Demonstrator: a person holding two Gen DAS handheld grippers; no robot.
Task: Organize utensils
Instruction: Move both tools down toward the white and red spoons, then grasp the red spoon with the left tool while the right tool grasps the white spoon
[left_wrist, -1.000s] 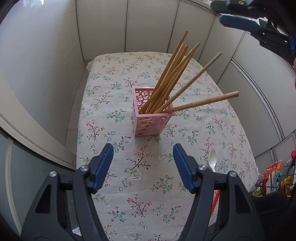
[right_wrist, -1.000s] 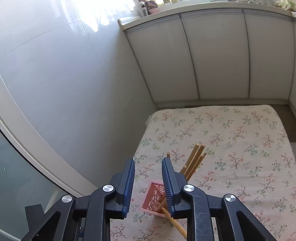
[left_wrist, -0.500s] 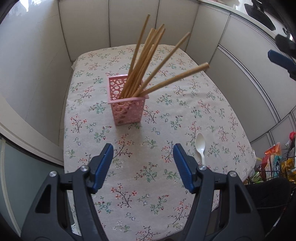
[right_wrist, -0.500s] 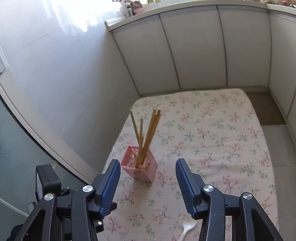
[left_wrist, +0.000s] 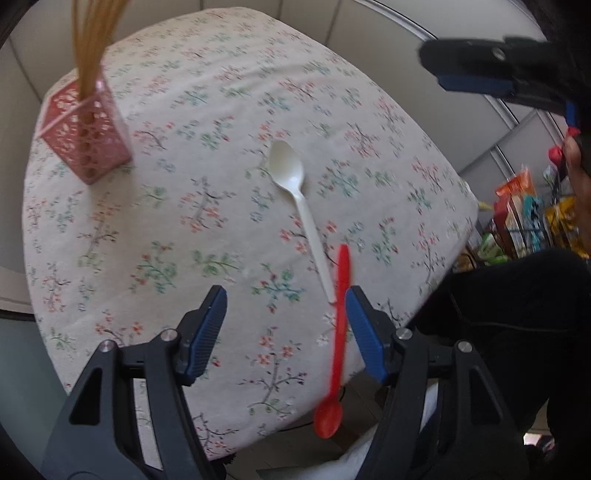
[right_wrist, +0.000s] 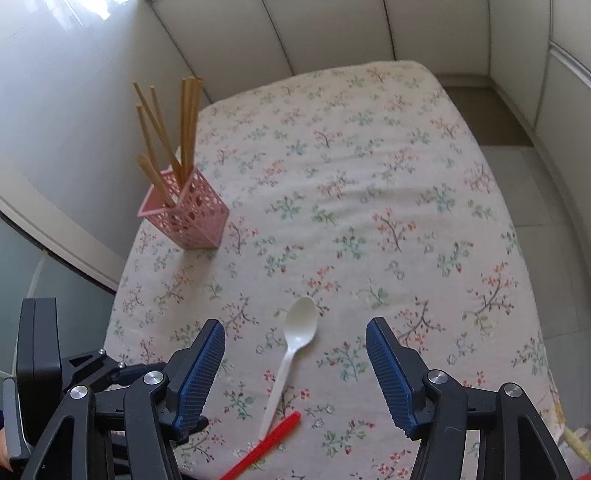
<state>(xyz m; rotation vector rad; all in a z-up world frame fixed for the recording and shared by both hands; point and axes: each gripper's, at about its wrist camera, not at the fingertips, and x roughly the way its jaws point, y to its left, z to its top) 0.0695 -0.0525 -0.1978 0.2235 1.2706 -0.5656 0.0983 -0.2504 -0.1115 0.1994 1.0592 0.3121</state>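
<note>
Both tongs released: L tongs (left_wrist: 286, 314), R tongs (right_wrist: 295, 365) just widened, empty. Risk: red spoon (left_wrist: 338, 332) overhangs counter (right_wrist: 406, 184) edge, 6 o'clock of white spoon (right_wrist: 295, 343); a nudge could drop it.

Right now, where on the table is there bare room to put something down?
The far half of the tablecloth, beyond the white spoon and right of the pink holder, is bare. The strip between holder and spoon is also free. The near edge is crowded: the white spoon and red spoon lie there, close together.

Matt floral cloth tablecloth (right_wrist: 369, 206), smooth white plastic spoon (right_wrist: 295, 347), glossy red plastic spoon (left_wrist: 338, 343), wooden chopsticks (right_wrist: 184, 125), perforated pink plastic holder (right_wrist: 192, 218)
</note>
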